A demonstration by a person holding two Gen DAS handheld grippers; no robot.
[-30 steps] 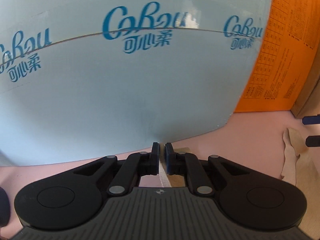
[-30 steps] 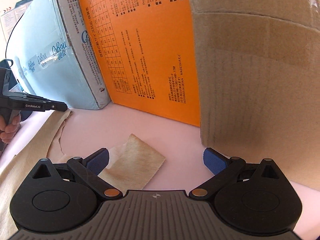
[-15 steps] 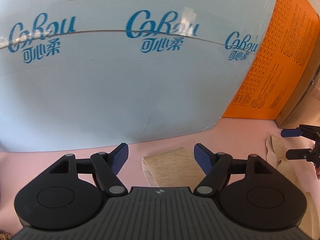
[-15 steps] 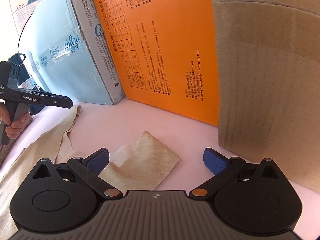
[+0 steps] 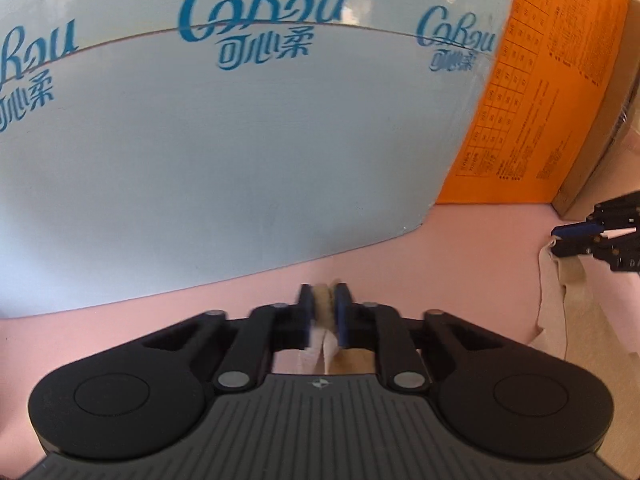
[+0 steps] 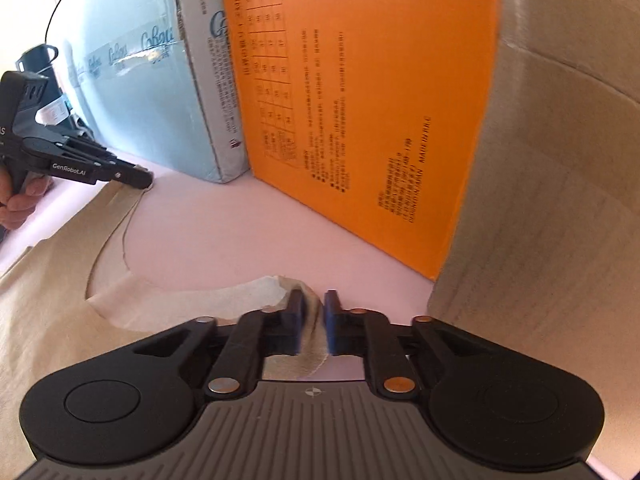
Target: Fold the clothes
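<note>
both claws, wide before, now tight on the beige garment (image 6: 48,300) straps: left gripper (image 5: 324,314), right gripper (image 6: 312,318); edges blurred.

Left gripper (image 5: 324,312): jaws closed on a fabric fold, low over the surface. Right gripper (image 6: 313,320): jaws likewise pinching fabric. Hand (image 6: 18,204) grips left handle.

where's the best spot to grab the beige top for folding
By its two shoulder straps, coming in low from the hem side: they are narrow strips flanking the scooped neckline, easy to pinch. The left gripper and right gripper are each shut on a strap of the top.
</note>
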